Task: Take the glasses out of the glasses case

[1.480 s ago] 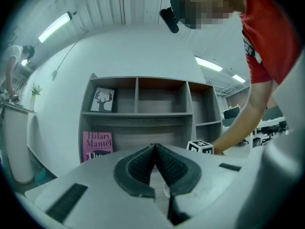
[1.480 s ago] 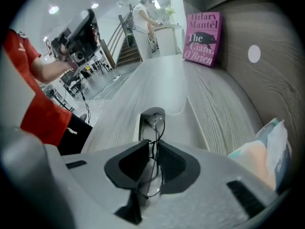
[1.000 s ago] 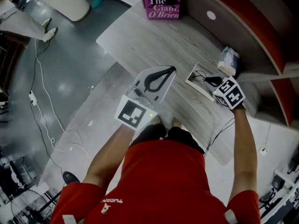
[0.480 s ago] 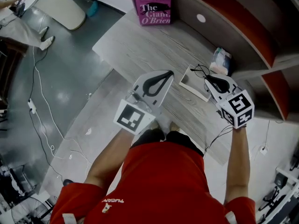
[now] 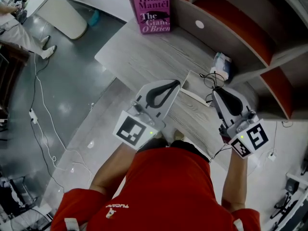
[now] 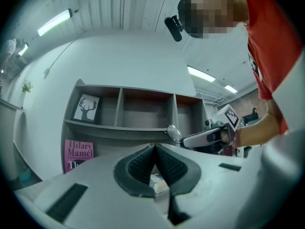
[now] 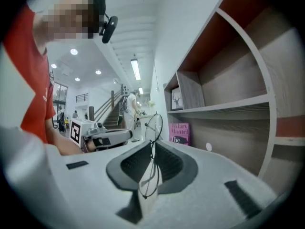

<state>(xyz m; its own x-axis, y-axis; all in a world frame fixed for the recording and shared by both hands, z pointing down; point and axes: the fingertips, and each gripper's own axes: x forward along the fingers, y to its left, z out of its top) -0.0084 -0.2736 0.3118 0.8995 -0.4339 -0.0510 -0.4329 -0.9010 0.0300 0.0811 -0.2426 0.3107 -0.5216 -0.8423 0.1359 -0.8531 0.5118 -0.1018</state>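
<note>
R gripper (image 5: pixel 216 91) has its jaws clamped on the glasses (image 7: pixel 153 128); thin wire frame pinched near the bridge, one round lens sticking up past the jaw tips, the other hanging below; glasses are up in the air, out of the case and clear of the counter (image 5: pixel 144 52). L gripper (image 6: pixel 154 147) has its jaws together at the tips w/ the pads bowed apart behind them; it sits level over the counter's near edge, just left of the case. Glasses case (image 5: pixel 195 85) lies open on the counter, pale inside, btwn the two grippers and close to the back edge by the shelves (image 5: pixel 231 28); R jaw tips are just beside its right side in the head view, can't tell if touching. Small pale packet (image 5: pixel 222 64) lies at the back edge, just beyond the case. Pink book (image 5: pixel 151 13) stands upright at the counter's far end, against the shelves. Person's red shirt fills the bottom of the head view; both forearms reach fwd to the grippers.
</note>
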